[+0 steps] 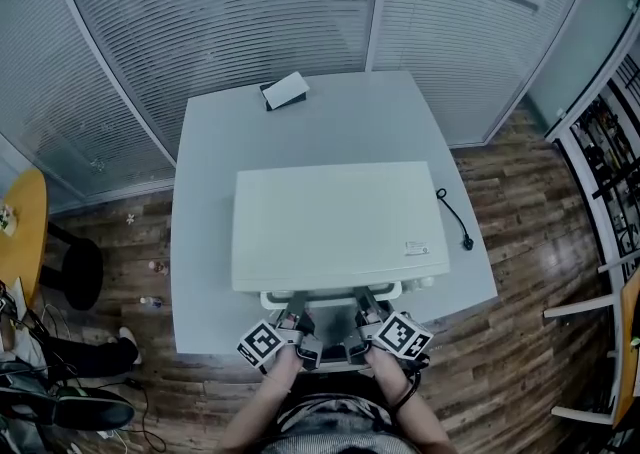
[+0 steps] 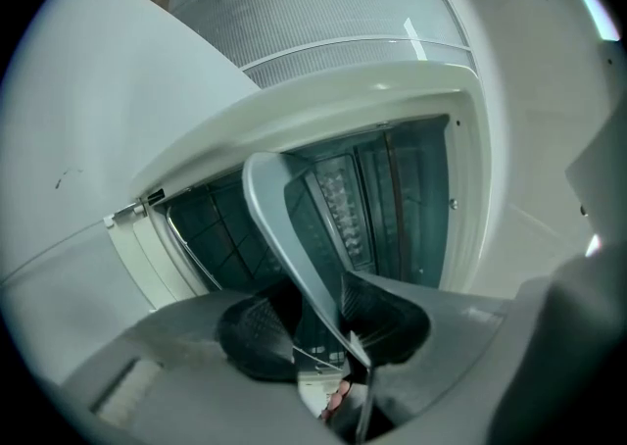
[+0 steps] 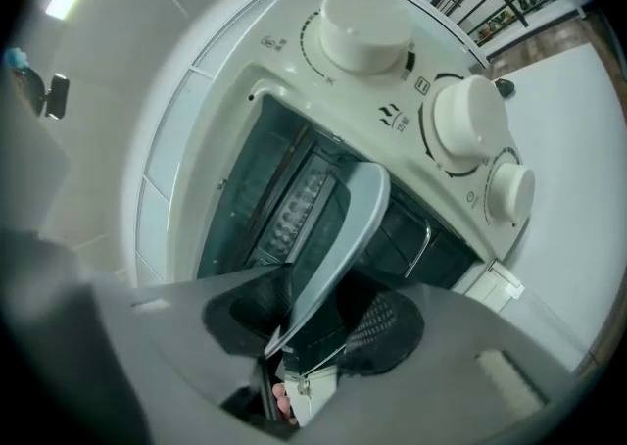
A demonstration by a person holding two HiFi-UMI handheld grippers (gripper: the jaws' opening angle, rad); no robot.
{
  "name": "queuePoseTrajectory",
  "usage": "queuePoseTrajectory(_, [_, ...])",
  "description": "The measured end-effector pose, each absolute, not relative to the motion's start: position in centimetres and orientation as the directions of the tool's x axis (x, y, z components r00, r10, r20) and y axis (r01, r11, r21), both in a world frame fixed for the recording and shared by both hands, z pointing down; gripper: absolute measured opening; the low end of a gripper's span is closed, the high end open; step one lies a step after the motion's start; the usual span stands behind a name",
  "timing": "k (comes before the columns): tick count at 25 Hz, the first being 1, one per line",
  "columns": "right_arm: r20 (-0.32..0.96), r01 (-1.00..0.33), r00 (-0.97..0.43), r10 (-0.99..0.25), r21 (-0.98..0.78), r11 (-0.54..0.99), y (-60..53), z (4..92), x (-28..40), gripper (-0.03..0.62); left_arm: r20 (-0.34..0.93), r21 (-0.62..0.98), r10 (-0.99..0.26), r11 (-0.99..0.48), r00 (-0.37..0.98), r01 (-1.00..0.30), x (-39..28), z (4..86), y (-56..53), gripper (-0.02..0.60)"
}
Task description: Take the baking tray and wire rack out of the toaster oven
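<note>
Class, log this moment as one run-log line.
left gripper: shut on baking tray | right gripper: shut on baking tray | toaster oven: open

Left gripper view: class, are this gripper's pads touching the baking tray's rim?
Touching: in the left gripper view the baking tray sits pinched between the left gripper pads, no gap.

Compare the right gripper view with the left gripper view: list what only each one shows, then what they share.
Only the right gripper view: three white control knobs on the toaster oven front panel. Only the left gripper view: slatted blinds behind the oven. Both: the oven's open dark cavity and the grey baking tray, its rim clamped between that view's own jaws, left gripper and right gripper alike.
</note>
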State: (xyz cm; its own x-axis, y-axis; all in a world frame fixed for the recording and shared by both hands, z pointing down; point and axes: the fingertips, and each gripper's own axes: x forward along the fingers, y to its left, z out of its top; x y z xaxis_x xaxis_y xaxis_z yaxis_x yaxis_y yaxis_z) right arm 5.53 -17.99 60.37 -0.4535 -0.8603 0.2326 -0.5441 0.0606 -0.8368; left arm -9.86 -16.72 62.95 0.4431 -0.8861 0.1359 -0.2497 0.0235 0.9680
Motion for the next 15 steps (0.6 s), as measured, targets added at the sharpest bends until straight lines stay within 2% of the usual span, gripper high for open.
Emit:
queuePoseTrajectory(12, [0.292,-0.543,-0.457,-0.840,-0.839,0.004,-15.1,60.8,5.8,0.130,0.139,0.967,-0.887,0.025,0.440,-0.255,-9.5,62.9,-14.0,0.130])
queuePoseTrajectory(15, [0.303,-0.549,-0.468,-0.830,-0.836,0.004,-14.6,60.8,5.9,0.132,0.171,0.964,-0.889,0.062,0.425,-0.257,-9.5,63.2,-13.1,0.130])
